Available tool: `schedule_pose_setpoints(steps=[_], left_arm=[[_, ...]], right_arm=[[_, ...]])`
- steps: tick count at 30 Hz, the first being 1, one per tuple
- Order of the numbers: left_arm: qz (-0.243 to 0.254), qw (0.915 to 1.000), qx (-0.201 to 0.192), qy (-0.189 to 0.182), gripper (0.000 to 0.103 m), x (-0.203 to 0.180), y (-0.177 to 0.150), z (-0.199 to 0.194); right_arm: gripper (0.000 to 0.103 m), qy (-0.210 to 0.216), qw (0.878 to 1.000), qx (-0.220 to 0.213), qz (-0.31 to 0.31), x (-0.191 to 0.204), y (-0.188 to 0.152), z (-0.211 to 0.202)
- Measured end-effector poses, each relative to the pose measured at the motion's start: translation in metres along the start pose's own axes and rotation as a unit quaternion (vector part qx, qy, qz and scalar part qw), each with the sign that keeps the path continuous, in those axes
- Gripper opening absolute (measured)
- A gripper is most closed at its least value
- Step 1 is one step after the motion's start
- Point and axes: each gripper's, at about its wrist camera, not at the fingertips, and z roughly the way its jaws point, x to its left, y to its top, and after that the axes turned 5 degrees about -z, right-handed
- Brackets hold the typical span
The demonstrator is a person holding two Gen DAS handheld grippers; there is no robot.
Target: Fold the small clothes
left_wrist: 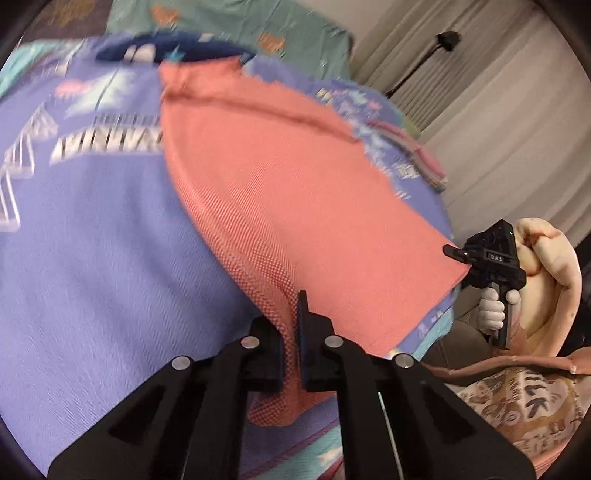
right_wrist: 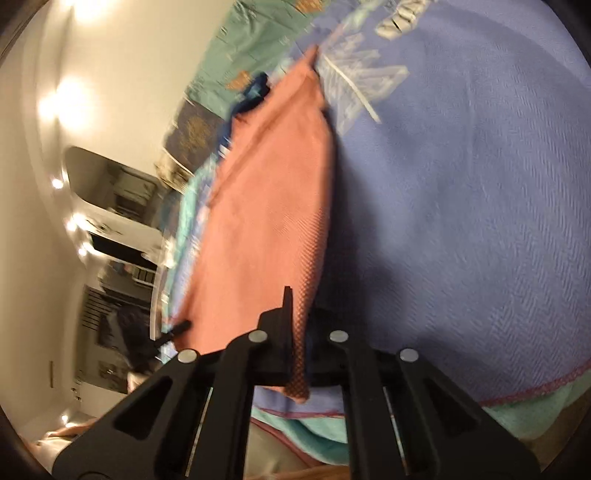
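Observation:
A salmon-pink knit garment [left_wrist: 280, 177] is stretched over a purple patterned blanket [left_wrist: 96, 240]. My left gripper [left_wrist: 291, 325] is shut on one near corner of the pink garment. My right gripper [right_wrist: 299, 332] is shut on the other near corner of the garment [right_wrist: 266, 206], which hangs taut between the two. In the left wrist view the right gripper [left_wrist: 458, 254] shows at the garment's right edge, held by a white-gloved hand [left_wrist: 491, 314]. The left gripper's tip [right_wrist: 181, 326] shows faintly in the right wrist view.
The blanket [right_wrist: 461, 221] covers a bed with a teal sheet [left_wrist: 236, 26] behind it. A stack of folded clothes [left_wrist: 421, 155] lies at the far right of the bed. Curtains [left_wrist: 498, 122] and a dark stand [left_wrist: 417, 70] are on the right. A patterned cloth [left_wrist: 524, 402] lies lower right.

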Motion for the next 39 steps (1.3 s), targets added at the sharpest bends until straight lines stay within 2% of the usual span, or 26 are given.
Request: schedule_pose_setpoints(steps=[5,8,10,12,14,17,20,32,39], left_arm=[[0.076,0.9935,-0.085,0.005,0.003,-0.051,0.021,-0.057],[0.098,0.9849,-0.142,-0.002,0.002,-0.077,0.016,-0.106],[0.109,0.9805,-0.164,-0.005,0.003,-0.088,0.004,-0.129],[0.102,0.9809,-0.165,-0.01,0.003,-0.087,-0.004,-0.13],[0.085,0.9848,-0.151,-0.009,0.003,-0.078,-0.007,-0.118],[0.051,0.9906,-0.126,-0.014,0.003,-0.061,-0.004,-0.093],[0.057,0.9915,-0.117,-0.009,0.003,-0.059,-0.003,-0.085],[0.049,0.9881,-0.145,-0.016,0.003,-0.059,0.041,-0.083],[0.051,0.9865,-0.156,-0.002,0.003,-0.052,0.074,-0.073]], right_arm=[[0.004,0.034,0.993,-0.074,-0.088,0.063,0.021,-0.042],[0.004,0.023,0.983,-0.125,-0.131,0.097,0.017,-0.083],[0.004,0.013,0.975,-0.151,-0.163,0.112,0.005,-0.11],[0.004,-0.002,0.973,-0.158,-0.171,0.115,-0.001,-0.116],[0.004,-0.017,0.978,-0.144,-0.147,0.105,-0.005,-0.106],[0.004,-0.013,0.986,-0.123,-0.115,0.084,-0.005,-0.086],[0.004,-0.004,0.988,-0.119,-0.101,0.077,-0.001,-0.079],[0.005,0.009,0.984,-0.131,-0.117,0.085,0.042,-0.06],[0.005,0.0,0.983,-0.138,-0.123,0.086,0.079,-0.04]])
